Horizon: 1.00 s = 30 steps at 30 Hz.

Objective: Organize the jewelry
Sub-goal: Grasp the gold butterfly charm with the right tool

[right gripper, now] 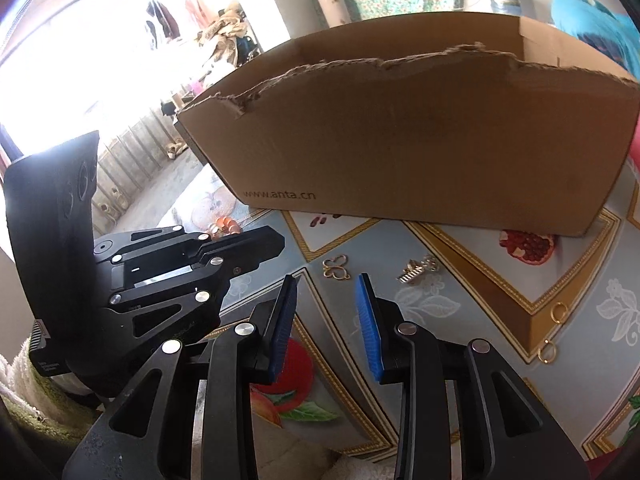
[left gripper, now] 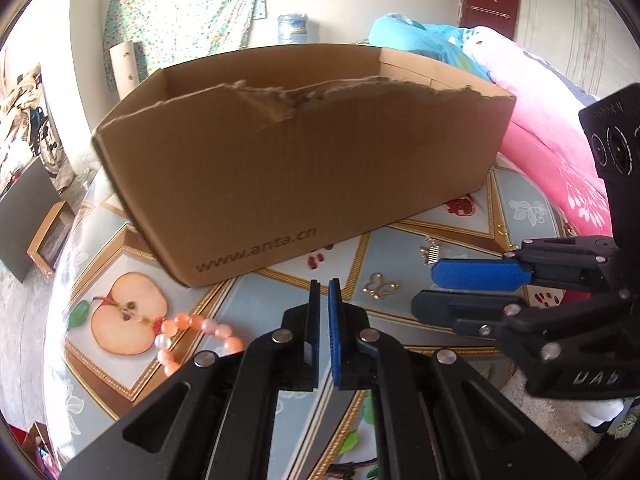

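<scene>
Left wrist view: The left gripper is seen low in the middle, with its jaws almost touching and nothing held between them. A big brown box with a torn top edge is set on the far part of the tabletop, which is covered by a cloth with fruit pictures. A pink bead bracelet is laid on the near left, just beside the apple picture and partly hidden by the gripper. A gold butterfly pin is laid near the middle, to the right of the gripper tips. A small gold comb clip is found a little farther off, near the box. The right gripper is seen at the right, turned on its side, with a narrow gap and nothing in it.

Right wrist view: The right gripper is seen low in the middle, partly open and empty. The butterfly pin is laid just past its tips. The comb clip is to the right of the pin. Two gold rings are laid on the near right. The bracelet is peeking out at the far left, behind the left gripper. The box is at the far side.
</scene>
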{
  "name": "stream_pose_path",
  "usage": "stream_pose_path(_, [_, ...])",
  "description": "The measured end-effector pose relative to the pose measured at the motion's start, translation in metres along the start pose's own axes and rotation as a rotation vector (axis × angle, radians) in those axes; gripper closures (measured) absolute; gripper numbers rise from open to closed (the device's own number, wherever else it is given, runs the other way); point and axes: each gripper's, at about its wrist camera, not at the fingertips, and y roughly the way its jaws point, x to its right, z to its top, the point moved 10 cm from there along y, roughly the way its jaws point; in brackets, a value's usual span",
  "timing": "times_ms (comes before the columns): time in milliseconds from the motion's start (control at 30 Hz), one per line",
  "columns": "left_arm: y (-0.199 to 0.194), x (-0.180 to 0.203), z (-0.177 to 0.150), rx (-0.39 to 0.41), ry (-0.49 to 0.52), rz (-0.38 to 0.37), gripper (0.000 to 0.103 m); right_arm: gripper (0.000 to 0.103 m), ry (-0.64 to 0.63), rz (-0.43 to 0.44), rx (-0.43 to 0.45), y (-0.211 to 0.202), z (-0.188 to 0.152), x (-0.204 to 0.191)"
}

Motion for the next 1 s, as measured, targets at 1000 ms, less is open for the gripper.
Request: stream_pose_path(1000, [-0.021,-0.034,0.000,0.050,-0.092,-0.016,0.099,0.074,-0.183,-0.160,0.010,0.035,0.006,-0.018])
